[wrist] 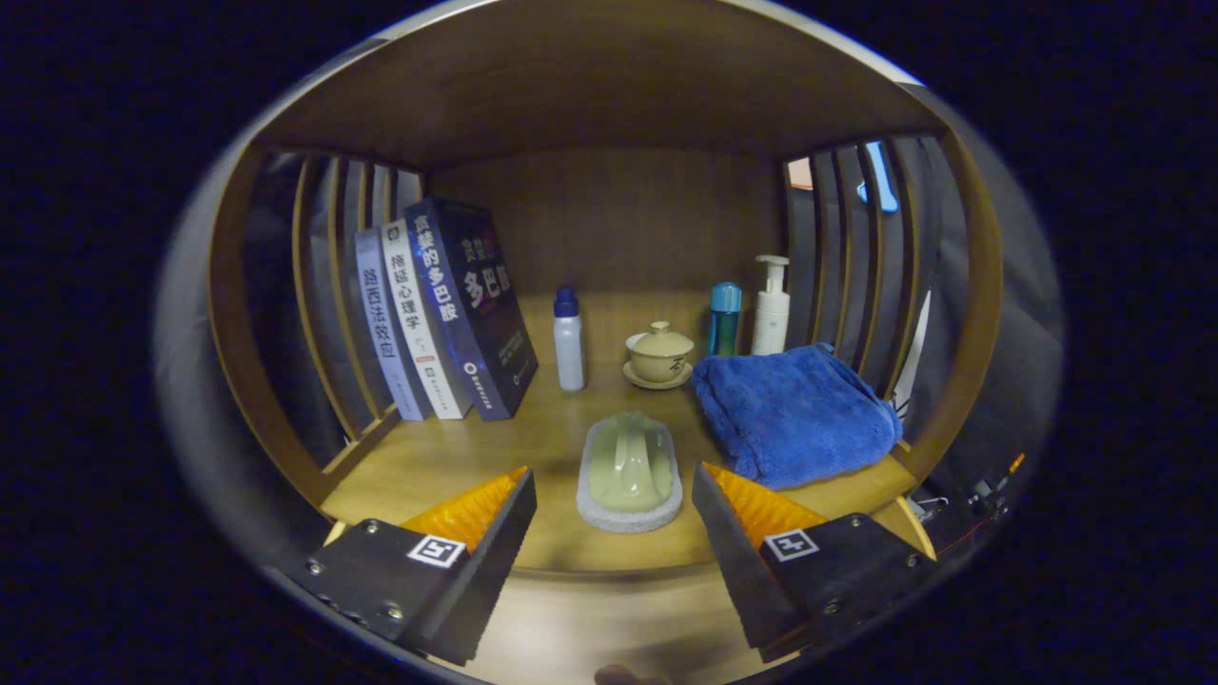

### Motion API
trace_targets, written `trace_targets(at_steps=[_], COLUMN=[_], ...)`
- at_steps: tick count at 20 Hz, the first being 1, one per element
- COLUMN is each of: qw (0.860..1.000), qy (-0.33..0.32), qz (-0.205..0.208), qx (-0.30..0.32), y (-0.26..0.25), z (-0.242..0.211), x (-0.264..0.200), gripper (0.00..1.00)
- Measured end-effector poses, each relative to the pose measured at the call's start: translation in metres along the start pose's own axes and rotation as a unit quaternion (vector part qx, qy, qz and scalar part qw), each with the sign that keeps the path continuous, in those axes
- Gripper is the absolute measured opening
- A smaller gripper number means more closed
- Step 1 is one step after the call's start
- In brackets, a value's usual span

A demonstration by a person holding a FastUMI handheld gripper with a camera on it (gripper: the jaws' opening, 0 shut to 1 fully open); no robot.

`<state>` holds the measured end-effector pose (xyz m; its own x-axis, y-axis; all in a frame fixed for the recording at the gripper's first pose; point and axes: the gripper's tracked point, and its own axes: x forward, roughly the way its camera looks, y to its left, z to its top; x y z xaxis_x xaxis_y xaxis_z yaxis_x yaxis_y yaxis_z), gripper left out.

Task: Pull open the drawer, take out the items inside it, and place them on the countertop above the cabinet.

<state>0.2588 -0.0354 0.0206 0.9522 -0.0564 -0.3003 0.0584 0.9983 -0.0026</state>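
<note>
Gripper view: I'm looking into a wooden shelf bay [447,457], and my gripper [614,499] is spread wide with nothing held, one finger on each side of a pale green scrubbing brush [630,468]. The brush lies on the countertop between the fingertips, touching neither; its handle ridge runs toward twelve o'clock. I judge this brush to be one of the drawer's items, already set down up here. The drawer itself I can't make out from this angle.

From the brush, a folded blue towel [795,414] sits at about two o'clock, just beside my right finger. At twelve o'clock stands a small lidded teacup on a saucer [658,355]. A white bottle with a blue cap [569,340] is at eleven o'clock, and three leaning books [440,319] at ten. Behind the towel, at one o'clock, stand a blue bottle [724,319] and a white pump bottle [771,309].

My guess on handling: the brush looks light and rigid, its glossy top likely slick and its white base softer. I'd grip across the narrow handle ridge, pads on its flanks, rather than the rounded dome. The towel would be soft and floppy; pinch a thick fold near its middle. The teacup looks fragile, so I'd keep clear.
</note>
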Motion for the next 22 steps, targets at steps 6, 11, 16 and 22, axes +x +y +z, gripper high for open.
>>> trace_targets(at_steps=[6, 11, 16, 22], qw=[0.999, 0.999, 0.998, 0.998], qy=[-0.035, -0.046, -0.045, -0.062], qz=[0.015, 0.013, 0.043, 0.029], qx=[-0.023, -0.015, -0.001, -0.017], y=[-0.001, -0.011, -0.004, -0.020], z=[0.017, 0.013, -0.015, -0.060], x=[-0.064, -0.120, -0.177, -0.235], gripper=[0.99, 0.99, 0.99, 0.99])
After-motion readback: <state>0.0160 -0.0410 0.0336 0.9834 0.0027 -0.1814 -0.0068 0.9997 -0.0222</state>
